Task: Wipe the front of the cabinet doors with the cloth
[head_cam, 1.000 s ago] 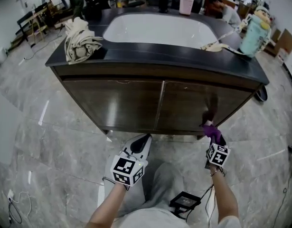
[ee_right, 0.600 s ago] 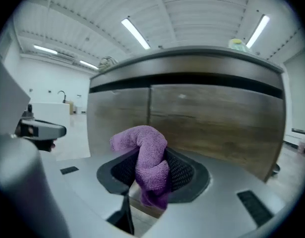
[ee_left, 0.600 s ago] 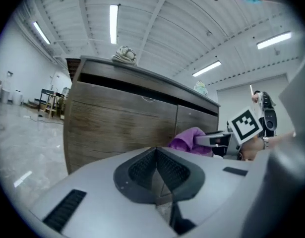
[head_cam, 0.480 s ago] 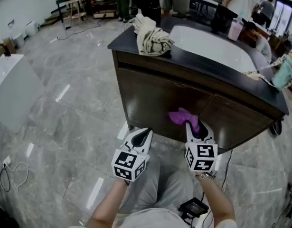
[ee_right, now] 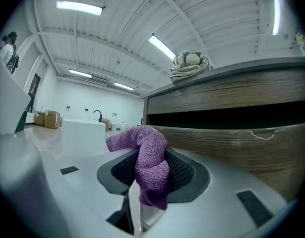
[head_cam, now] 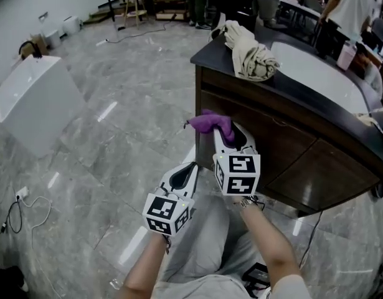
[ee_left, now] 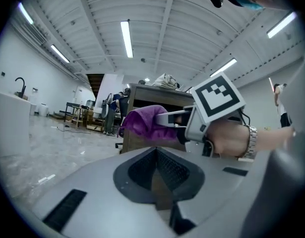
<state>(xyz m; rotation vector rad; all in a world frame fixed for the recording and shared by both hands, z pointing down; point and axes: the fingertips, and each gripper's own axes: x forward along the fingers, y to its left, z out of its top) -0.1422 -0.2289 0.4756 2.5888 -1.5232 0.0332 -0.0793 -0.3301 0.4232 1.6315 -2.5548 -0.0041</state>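
The cloth [head_cam: 210,123] is pinched tight in the fingers of the right gripper [head_cam: 227,134], close to the cabinet [head_cam: 284,148] corner. The left gripper [head_cam: 184,178] is at 7 o'clock from it, fingers pressed together, holding nothing. A beige bundle [head_cam: 250,55] lies on top.

Dark tabletop [head_cam: 211,50] on the cabinet [head_cam: 284,148]: carries a bunched beige towel [head_cam: 250,58] at its left end, with a white basin [head_cam: 322,76] sunk in to the right. Grey marble floor [head_cam: 129,123]: bears the cabinet at right, a white block [head_cam: 35,101] far left, a looped cable [head_cam: 14,213] near left.
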